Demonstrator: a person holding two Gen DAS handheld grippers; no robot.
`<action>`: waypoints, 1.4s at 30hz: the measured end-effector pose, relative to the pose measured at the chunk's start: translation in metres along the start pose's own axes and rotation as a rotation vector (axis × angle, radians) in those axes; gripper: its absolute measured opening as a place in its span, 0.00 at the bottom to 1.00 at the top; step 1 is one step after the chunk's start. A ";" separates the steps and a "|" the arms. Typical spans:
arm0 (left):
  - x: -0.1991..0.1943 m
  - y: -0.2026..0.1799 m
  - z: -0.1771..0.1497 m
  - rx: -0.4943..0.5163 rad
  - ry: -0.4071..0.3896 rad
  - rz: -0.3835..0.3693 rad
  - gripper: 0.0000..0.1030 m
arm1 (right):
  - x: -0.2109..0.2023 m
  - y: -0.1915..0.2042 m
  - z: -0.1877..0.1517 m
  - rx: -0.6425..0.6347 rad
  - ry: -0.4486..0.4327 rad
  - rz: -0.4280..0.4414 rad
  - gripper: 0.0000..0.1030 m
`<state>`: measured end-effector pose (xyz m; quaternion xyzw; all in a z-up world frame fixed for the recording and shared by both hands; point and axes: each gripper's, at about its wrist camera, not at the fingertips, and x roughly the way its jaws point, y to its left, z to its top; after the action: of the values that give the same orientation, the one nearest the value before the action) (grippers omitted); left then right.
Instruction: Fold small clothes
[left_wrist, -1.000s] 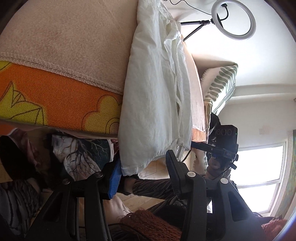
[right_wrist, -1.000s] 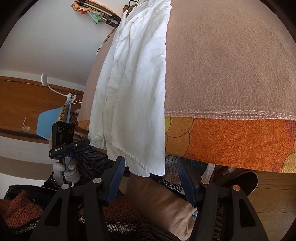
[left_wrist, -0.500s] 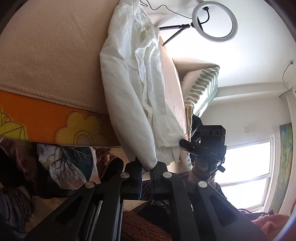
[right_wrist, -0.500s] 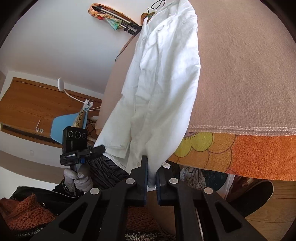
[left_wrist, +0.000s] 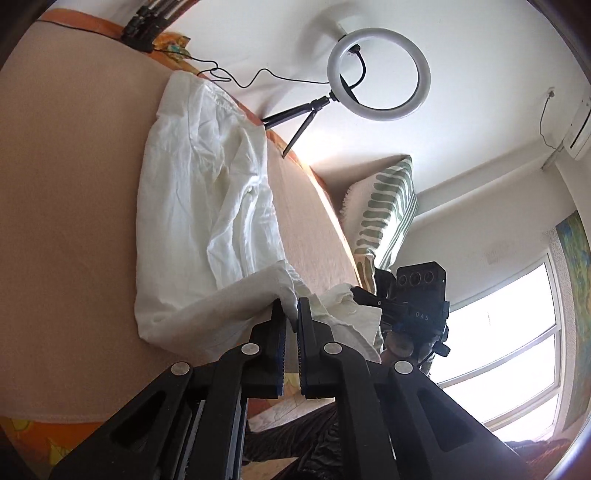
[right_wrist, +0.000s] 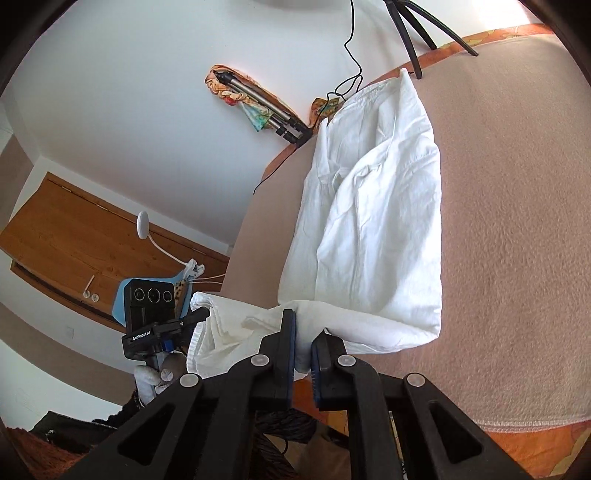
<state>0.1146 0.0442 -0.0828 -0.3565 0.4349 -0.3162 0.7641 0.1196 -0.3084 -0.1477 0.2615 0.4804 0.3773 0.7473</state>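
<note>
Both grippers are pinching the near hem of the white shirt (left_wrist: 207, 206), and I am seeing it from each wrist. My left gripper (left_wrist: 290, 314) is pressing its jaws together on a fold of the cloth, with only the fabric between the pads. My right gripper (right_wrist: 303, 328) is doing the same on its corner of the hem, jaws clamped on the cloth. Between the two grips the hem is hanging slack, raised off the beige blanket (left_wrist: 66, 221), while the rest of the shirt is lying flat along it toward the wall. From the left view I am looking at the right gripper gripping the bunched edge beside a striped pillow (left_wrist: 384, 210). A ring light (left_wrist: 378, 74) is standing at the bed's far edge.
</note>
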 end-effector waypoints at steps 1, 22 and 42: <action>0.003 0.002 0.009 0.005 -0.009 0.007 0.04 | 0.005 -0.002 0.009 0.013 -0.012 0.003 0.05; 0.071 0.065 0.095 0.029 -0.038 0.223 0.04 | 0.077 -0.070 0.085 0.218 -0.035 -0.194 0.05; 0.044 0.070 0.037 -0.002 0.030 0.245 0.31 | 0.055 -0.032 0.037 -0.076 0.042 -0.391 0.33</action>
<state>0.1784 0.0570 -0.1456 -0.2968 0.4871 -0.2254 0.7898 0.1777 -0.2827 -0.1854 0.1270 0.5228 0.2483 0.8055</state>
